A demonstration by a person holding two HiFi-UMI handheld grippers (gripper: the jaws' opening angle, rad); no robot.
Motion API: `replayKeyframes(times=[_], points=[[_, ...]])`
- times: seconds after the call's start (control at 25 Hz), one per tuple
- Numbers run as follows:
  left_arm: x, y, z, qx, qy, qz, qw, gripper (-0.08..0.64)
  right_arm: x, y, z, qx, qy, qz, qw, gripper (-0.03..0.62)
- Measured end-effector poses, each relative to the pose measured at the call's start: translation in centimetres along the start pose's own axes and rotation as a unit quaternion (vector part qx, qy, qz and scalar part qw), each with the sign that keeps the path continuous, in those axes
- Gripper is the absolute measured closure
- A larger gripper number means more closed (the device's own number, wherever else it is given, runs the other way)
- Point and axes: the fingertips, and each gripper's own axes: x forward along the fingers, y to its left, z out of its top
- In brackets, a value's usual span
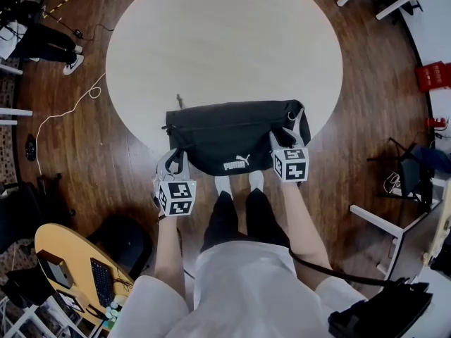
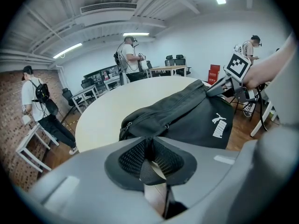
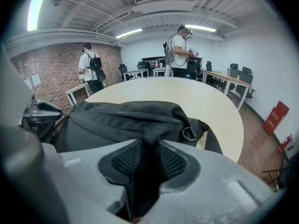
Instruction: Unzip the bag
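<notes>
Fingers of right gripper clamped on a fold of black cloth at the right end of the bag. Fingers of left gripper slightly apart, just short of the bag's left end, nothing pinched that I can make out.

Tabletop: round, pale. Bag lies along its near edge, front face drooping over.

Judged soft, light, limp; cloth will likely bunch and follow any pull unless held taut.

Zipper runs along the top.

Best hold: zipper pull, small, at left end, with right end anchored.

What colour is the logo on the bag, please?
White logo on black bag; clearest in head view.
</notes>
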Motion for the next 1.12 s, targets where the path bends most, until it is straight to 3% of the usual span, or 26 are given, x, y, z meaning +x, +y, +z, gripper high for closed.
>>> replayKeyframes(times=[0.36,0.52,0.72,0.84,0.96,1.12], points=[[-3.7,0.2,0.9,-0.021,-0.043,-0.006,0.9989,0.483,-4.2,0.3,1.4,0.007,-0.029,-0.033,0.999,0.483],[-5.9,-0.4,2.7,-0.035,-0.076,-0.009,0.9964,0.486,-8.1,1.8,2.9,0.004,-0.070,-0.027,0.997,0.483],[-10.0,-1.8,6.6,-0.044,-0.132,0.005,0.9903,0.492,-13.9,4.2,5.0,-0.038,-0.136,-0.007,0.990,0.485],[-13.7,-3.8,9.8,-0.034,-0.176,0.017,0.9837,0.502,-18.5,4.2,6.5,-0.050,-0.193,0.002,0.980,0.511],[-18.5,-6.8,13.2,-0.028,-0.234,0.029,0.9715,0.511,-24.5,3.4,7.5,-0.053,-0.259,0.006,0.964,0.531],[-25.3,-13.1,15.5,-0.020,-0.285,0.042,0.9573,0.531,-33.4,2.9,5.5,-0.061,-0.329,0.019,0.942,0.557]])
